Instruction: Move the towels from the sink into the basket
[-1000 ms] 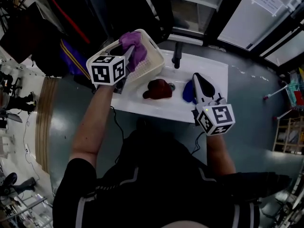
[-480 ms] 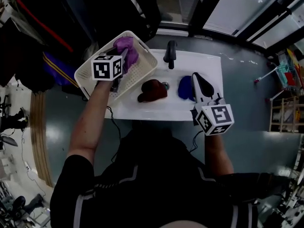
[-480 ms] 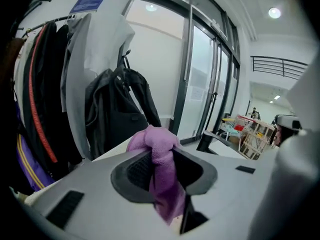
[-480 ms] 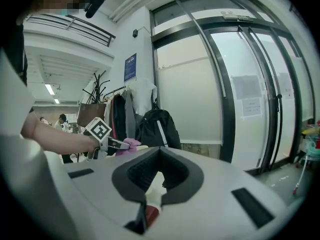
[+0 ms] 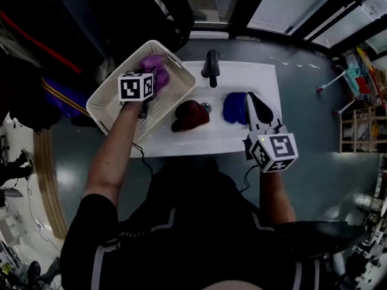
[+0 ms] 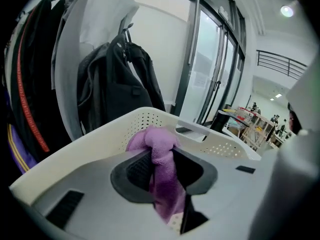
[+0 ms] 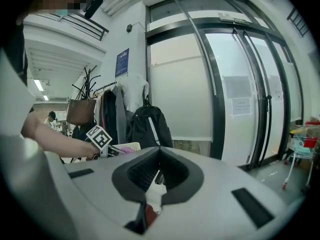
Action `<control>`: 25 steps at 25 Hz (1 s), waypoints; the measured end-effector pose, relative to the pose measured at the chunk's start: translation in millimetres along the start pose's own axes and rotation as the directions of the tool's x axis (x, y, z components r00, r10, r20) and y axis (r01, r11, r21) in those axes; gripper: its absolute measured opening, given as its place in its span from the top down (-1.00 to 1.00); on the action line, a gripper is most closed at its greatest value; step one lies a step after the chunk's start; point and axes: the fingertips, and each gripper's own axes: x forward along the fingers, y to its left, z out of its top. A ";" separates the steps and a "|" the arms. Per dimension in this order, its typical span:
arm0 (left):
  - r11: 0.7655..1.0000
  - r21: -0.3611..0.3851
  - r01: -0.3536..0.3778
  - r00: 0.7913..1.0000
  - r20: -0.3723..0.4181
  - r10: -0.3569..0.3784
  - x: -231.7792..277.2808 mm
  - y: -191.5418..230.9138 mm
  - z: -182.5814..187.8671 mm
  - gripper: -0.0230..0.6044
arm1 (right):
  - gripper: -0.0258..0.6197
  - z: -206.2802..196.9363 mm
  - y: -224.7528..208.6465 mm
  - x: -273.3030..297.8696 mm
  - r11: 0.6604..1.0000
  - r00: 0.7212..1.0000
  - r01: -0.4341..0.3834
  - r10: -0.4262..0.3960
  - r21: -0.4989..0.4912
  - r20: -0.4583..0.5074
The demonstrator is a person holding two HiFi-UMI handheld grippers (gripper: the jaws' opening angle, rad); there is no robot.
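White sink (image 5: pixel 257 76) over grey floor (image 5: pixel 317 122)

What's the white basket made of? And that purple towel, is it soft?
Basket: looks like hard white plastic, smooth, with rows of little holes in its walls.
Purple towel: seems soft, fuzzy cloth, maybe microfibre; it bunches and droops.

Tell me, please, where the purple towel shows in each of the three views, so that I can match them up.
Head view: upper left, the purple towel hangs over the white basket.
Left gripper view: centre, pinched in the left gripper, with the basket wall behind.
Right gripper view: a tiny purple patch at mid-left, next to the basket's rim.
Shared landmark: the white basket, seen in all three.
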 end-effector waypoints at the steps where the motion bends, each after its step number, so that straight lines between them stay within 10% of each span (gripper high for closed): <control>1: 1.000 0.003 0.005 1.000 -0.013 -0.005 3.5 0.0 -4.0 0.56 | 0.91 -1.0 0.1 0.5 1.000 1.000 0.005 -0.005 0.000 -0.003; 25: 0.999 0.034 0.014 0.986 -0.166 -0.008 60.6 8.5 -60.1 0.53 | 0.91 -7.1 -1.3 5.0 0.997 0.996 0.081 -0.080 0.004 -0.046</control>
